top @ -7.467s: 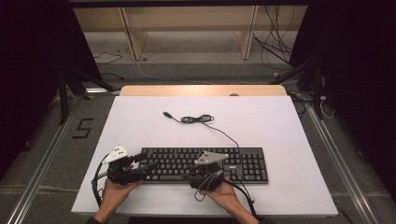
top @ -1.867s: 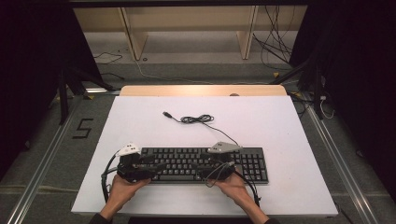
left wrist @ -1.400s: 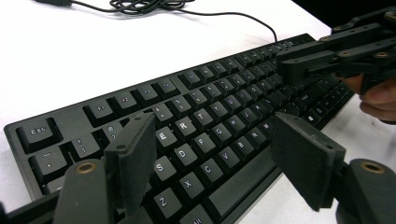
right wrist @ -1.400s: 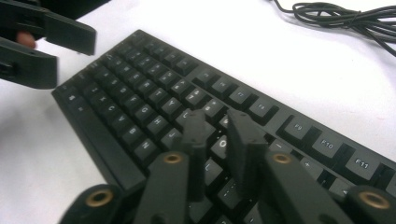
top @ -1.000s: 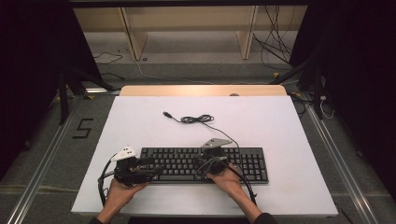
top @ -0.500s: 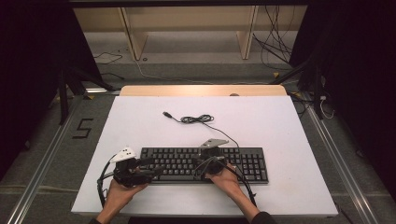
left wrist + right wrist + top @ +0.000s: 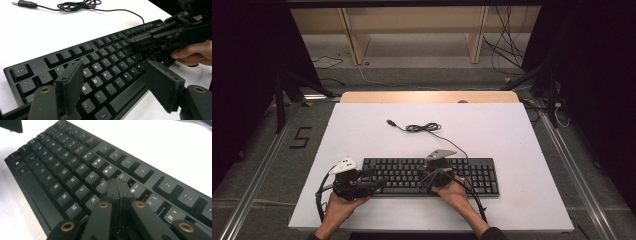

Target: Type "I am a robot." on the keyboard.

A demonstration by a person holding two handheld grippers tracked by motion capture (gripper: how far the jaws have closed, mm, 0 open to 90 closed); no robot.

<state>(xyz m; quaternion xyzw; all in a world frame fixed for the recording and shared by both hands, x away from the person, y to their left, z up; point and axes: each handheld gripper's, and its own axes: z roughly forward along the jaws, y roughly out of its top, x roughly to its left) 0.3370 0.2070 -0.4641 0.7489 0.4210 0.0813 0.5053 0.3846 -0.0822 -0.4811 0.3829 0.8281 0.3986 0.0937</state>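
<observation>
- On the white tabletop point(image 7: 512, 135), near its front edge, a black keyboard point(image 7: 477, 172) lies flat with its long side across the person's front; its cable point(image 7: 424, 128) runs back to a loose coil and a USB plug.
- The left gripper point(image 7: 374, 181) sits at the keyboard's left end. In the left gripper view its fingers point(image 7: 71, 85) are spread wide, low over the letter keys on the keyboard's left half and its front edge, gripping nothing.
- The right gripper point(image 7: 432, 176) is over the middle of the keyboard. In the right gripper view its fingers point(image 7: 117, 192) are pressed together with nothing between them, tips down at the keys just right of the K and J keys; whether they press a key I cannot tell.
</observation>
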